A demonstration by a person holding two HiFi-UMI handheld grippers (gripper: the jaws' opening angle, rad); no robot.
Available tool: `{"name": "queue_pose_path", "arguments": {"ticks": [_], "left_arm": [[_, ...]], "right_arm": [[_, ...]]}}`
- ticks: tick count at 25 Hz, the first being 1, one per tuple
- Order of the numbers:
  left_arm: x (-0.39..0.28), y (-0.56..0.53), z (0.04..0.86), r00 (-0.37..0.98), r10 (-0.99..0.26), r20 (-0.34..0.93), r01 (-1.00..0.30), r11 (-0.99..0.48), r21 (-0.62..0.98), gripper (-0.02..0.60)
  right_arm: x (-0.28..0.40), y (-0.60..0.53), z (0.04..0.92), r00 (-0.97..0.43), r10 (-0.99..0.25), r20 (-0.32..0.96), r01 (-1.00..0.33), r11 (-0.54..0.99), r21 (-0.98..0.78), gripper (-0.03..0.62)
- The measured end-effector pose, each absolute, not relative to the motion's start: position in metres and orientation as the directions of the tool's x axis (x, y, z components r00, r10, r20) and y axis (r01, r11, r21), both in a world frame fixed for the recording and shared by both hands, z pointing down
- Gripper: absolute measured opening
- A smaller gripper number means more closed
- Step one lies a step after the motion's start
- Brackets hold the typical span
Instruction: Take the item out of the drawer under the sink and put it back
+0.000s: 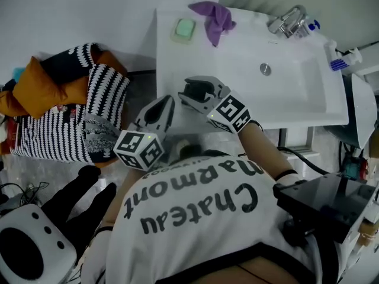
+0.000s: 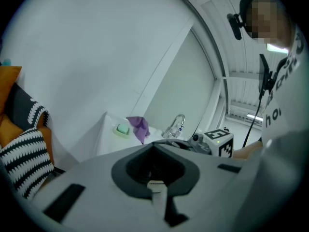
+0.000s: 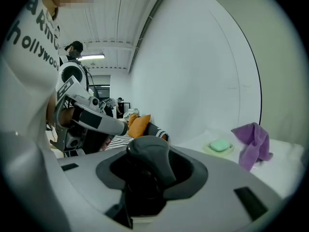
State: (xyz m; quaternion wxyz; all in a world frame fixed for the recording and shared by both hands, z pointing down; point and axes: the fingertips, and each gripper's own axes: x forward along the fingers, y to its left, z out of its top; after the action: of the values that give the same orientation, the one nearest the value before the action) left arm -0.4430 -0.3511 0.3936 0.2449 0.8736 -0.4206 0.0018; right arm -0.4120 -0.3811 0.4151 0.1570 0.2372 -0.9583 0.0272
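Your white printed T-shirt (image 1: pixel 195 218) fills the near edge of the head view and hides most of what sits below the counter. At far left, a pile of striped and orange cushions (image 1: pixel 77 111) lies on the floor, clear of the counter's left side. Next comes your left gripper (image 1: pixel 159 112), held just below the counter's front edge near its left corner. No view shows plainly whether its jaws are apart or together. Just to its right, your right gripper (image 1: pixel 194 91) hovers over that same front edge with its jaws apart and nothing between them. On the white sink counter (image 1: pixel 177 58), the green soap (image 1: pixel 184 28) sits at the back left corner and the purple cloth (image 1: pixel 214 18) lies just beside it along the back edge. The faucet (image 1: pixel 288 20) stands further right on that edge, and the drain (image 1: pixel 265 69) is in the basin. The drawer and the item are not in view, since your grippers and torso cover the space under the front edge. You seem to be at the approach, with the drawer not yet shown open. The next move likely calls for lowering one gripper to the drawer front, closing its jaws on the pull, and drawing it straight out towards you.
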Motion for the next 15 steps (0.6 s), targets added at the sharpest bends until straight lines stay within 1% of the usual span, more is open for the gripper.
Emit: {"name": "queue_pose_path", "arguments": {"ticks": [8,11,13,15], "left_arm": [[-0.447,-0.336,0.385,0.588,-0.778,0.22,-0.781,-0.476,0.404,0.009],[-0.447,-0.326,0.383,0.563,-0.796,0.222,-0.797,-0.451,0.401,0.009],[-0.447,-0.319,0.381,0.544,-0.809,0.223,-0.808,-0.434,0.398,0.009],[-0.449,-0.313,0.379,0.523,-0.823,0.224,-0.82,-0.413,0.396,0.009]], "right_arm": [[-0.412,-0.38,0.417,-0.849,-0.411,0.333,-0.435,0.9,0.003,0.178],[-0.411,-0.38,0.419,-0.85,-0.404,0.337,-0.437,0.899,-0.025,0.19],[-0.409,-0.38,0.418,-0.855,-0.404,0.326,-0.442,0.896,-0.047,0.216],[-0.408,-0.38,0.417,-0.861,-0.395,0.319,-0.435,0.898,-0.062,0.219]]}}
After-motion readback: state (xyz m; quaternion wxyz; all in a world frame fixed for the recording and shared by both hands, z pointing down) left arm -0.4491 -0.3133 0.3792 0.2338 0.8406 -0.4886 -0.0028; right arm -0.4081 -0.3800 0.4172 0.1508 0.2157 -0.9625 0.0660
